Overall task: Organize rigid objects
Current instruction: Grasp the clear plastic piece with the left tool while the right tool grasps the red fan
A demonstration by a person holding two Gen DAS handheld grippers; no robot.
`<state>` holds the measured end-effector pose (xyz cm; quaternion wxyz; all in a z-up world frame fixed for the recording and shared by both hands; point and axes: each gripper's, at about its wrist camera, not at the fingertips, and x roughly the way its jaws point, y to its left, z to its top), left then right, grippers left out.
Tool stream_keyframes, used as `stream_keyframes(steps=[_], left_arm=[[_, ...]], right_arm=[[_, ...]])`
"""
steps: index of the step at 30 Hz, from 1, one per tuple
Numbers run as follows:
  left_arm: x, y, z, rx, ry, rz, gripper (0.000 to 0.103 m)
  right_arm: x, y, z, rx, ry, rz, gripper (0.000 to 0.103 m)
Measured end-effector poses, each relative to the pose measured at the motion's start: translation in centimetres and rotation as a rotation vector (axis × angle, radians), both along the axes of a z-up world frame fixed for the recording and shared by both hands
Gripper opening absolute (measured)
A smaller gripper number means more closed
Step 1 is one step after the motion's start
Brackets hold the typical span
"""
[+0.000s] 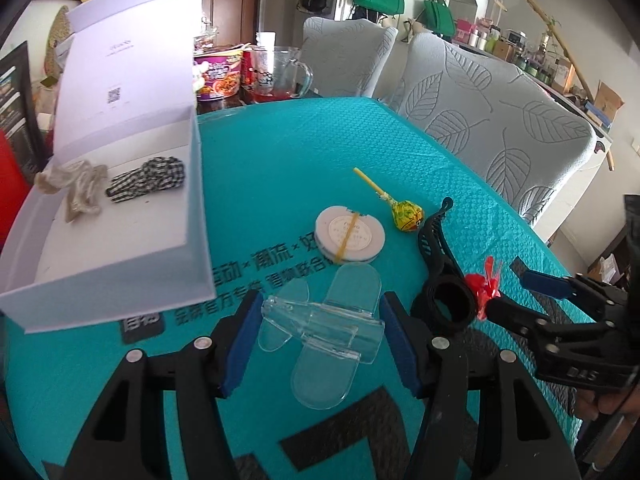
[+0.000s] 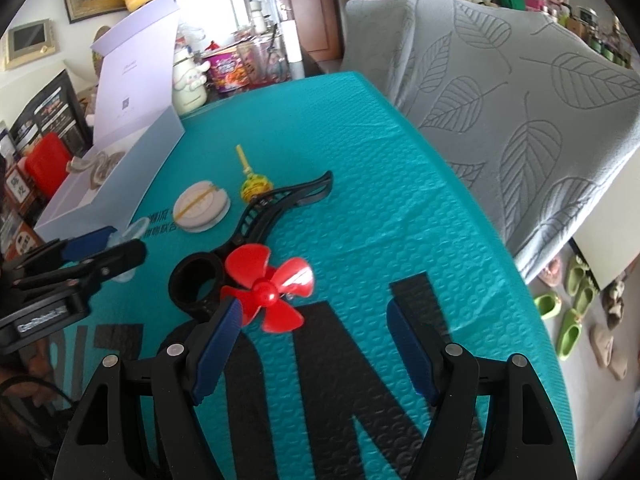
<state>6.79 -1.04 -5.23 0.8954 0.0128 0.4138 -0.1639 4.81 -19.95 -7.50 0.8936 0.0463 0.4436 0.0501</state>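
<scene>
One clear plastic clip-shaped piece (image 1: 320, 320) was clamped crosswise between the blue pads of the left gripper (image 1: 318, 338) above the teal counter (image 1: 280, 152), its long axis running pad to pad. The right gripper (image 2: 312, 344) was held wide open and empty beside one red plastic propeller (image 2: 268, 288).

On my left-wrist feed the teal table mat (image 1: 280, 152) carries black Chinese print, partly cut off by stuff lying on it; I can make out "动 × 潮流 ×" and, in the line below, approx. "官方专卖" – rest unreadable. The right gripper (image 1: 516, 292) body shows raised letters "DAS". White box lid (image 1: 124, 68) has a QR code plus small print, too tiny to read. On the right-wrist feed the mat shows big black letters, maybe "N", cropped. Left gripper (image 2: 116, 240) has a label, too blurred. Noodle cup (image 2: 230, 72) print illegible.
</scene>
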Motion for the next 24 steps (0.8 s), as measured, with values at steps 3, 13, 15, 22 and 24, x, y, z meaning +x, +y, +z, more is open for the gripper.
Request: stream_keyframes(steps=[3, 13, 15, 22, 24], left_arm=[[-0.5, 0.6, 0.3, -0.006, -0.003, 0.012, 0.06], [-1.6, 1.6, 0.7, -0.021, -0.018, 0.031, 0.06], [-1.8, 1.8, 0.8, -0.021, -0.021, 0.037, 0.06], [-2.4, 2.7, 0.9, -0.025, -0.03, 0.059, 0.06], [-2.6, 3.0, 1.0, -0.026, -0.033, 0.063, 0.06]], right_arm=[[0.5, 0.5, -0.4, -0.004, 0.016, 0.012, 0.075], [1.7, 2.2, -0.8, -0.052, 0.007, 0.042, 0.081], [1.7, 2.4, -0.9, -0.054, 0.004, 0.039, 0.081], [1.4, 2.5, -0.7, -0.063, -0.009, 0.023, 0.047], [1.2, 2.5, -0.6, -0.046, -0.01, 0.026, 0.047]])
